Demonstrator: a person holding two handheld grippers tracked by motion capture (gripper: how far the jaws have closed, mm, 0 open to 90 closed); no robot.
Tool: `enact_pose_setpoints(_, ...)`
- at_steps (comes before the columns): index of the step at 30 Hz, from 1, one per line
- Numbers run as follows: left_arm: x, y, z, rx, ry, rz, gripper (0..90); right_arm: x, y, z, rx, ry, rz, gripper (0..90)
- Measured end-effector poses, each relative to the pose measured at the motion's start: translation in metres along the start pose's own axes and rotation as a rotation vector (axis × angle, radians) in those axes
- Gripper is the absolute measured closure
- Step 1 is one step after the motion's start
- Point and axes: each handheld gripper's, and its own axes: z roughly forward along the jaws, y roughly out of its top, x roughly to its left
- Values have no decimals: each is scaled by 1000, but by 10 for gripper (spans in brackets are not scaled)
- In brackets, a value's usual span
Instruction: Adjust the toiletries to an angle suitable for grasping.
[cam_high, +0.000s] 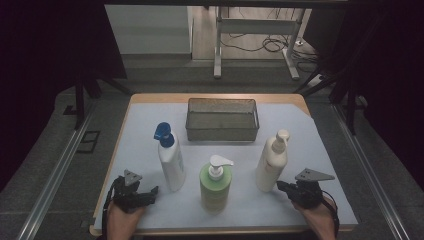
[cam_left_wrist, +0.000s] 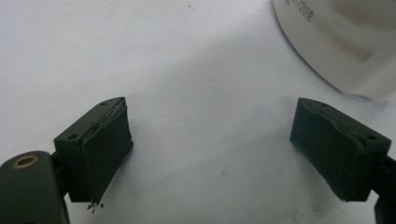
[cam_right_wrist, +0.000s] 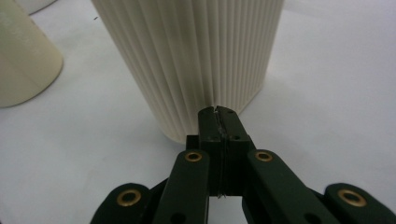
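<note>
Open mat lies between the spread jaws; the ribbed cream bottle (cam_right_wrist: 196, 56) apparently blocks the right gripper (cam_right_wrist: 219, 112).

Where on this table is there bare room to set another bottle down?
Free: the mat left of the blue-capped bottle, right of the cream bottle, and beside the mesh basket on either side. Crowded: the front row, where the green bottle stands between them.

A lab or recording studio is suggested. Ahead of the grippers, a table (cam_high: 320, 150) covered with a white sheet is framed by metal rails (cam_high: 55, 170) and black curtains (cam_high: 45, 45). Beyond it, loose cables (cam_high: 270, 44) are seen under a desk frame (cam_high: 255, 30).
</note>
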Motion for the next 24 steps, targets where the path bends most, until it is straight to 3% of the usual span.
enact_pose_setpoints(4, 0, 0, 0, 0, 0, 0, 122, 6, 1, 3, 0, 2, -19, 873)
enact_pose_setpoints(13, 0, 0, 0, 1, 1, 0, 122, 9, 2, 0, -8, 18, -9, 847)
enact_pose_setpoints(16, 0, 0, 0, 0, 0, 0, 122, 22, 2, -9, -29, 60, -24, 892)
enact_pose_setpoints(19, 0, 0, 0, 0, 0, 0, 122, 31, 3, -10, -45, 65, -43, 894)
enact_pose_setpoints(20, 0, 0, 0, -1, 1, 0, 123, 42, 5, -6, -50, 65, -62, 896)
enact_pose_setpoints(24, 0, 0, 0, -1, 1, -1, 122, 53, 10, 4, -47, 62, -86, 896)
